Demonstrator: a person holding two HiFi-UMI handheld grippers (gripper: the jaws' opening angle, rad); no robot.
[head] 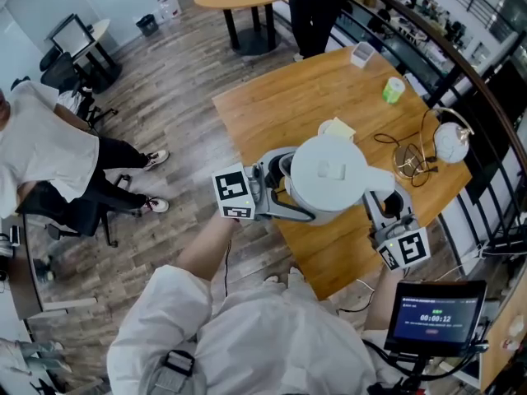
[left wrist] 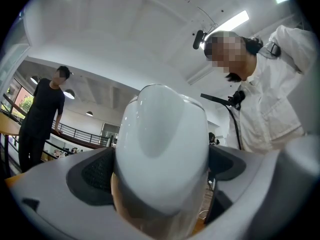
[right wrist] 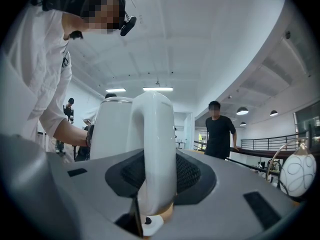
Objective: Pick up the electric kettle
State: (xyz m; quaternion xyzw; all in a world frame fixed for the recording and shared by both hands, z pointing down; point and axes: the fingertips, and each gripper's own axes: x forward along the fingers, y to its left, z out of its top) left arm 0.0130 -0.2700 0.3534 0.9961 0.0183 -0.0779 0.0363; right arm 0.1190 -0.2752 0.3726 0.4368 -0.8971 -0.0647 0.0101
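While pointing roughly level, left gripper (head: 282, 186) and right gripper (head: 385, 207) each clamp the electric kettle (head: 329, 171)

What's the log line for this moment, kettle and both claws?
kettle: held between both claws | left claw: shut on kettle body | right claw: shut on handle | place: over table near edge

Head view: your kettle (head: 329, 175) hides its own base and the patch of table (head: 272, 105) under it. Standing person (head: 317, 6) cut off by top edge. Lower right, screen (head: 435, 318): fine print too small. Left gripper view: kettle bottom runs off lower edge.
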